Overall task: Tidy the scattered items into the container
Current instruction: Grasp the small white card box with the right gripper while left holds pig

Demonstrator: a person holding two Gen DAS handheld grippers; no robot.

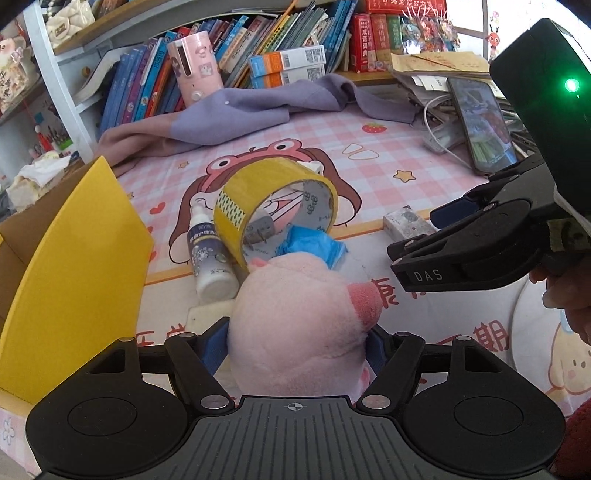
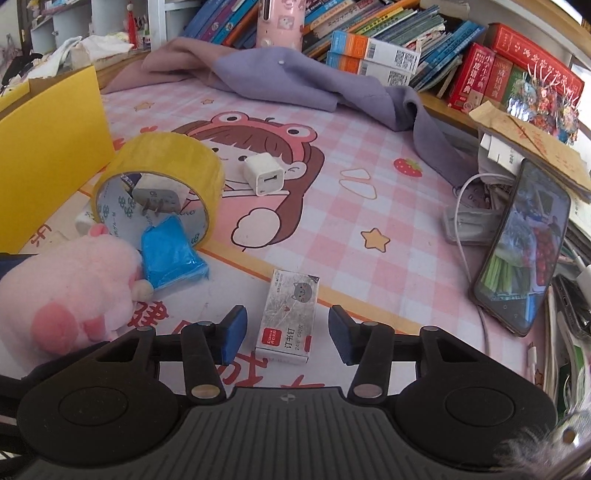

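My left gripper is shut on a pink plush toy, also in the right wrist view. Beyond it lie a yellow tape roll, a white spray bottle, a blue packet and a grey plug seen through the roll. My right gripper is open, its fingers either side of a staples box; it shows in the left wrist view. A white charger cube sits on the mat. The yellow-flapped cardboard box stands at the left.
A purple and pink cloth lies at the back before rows of books. A phone leans at the right among cables and papers. A pink cylinder stands by the books.
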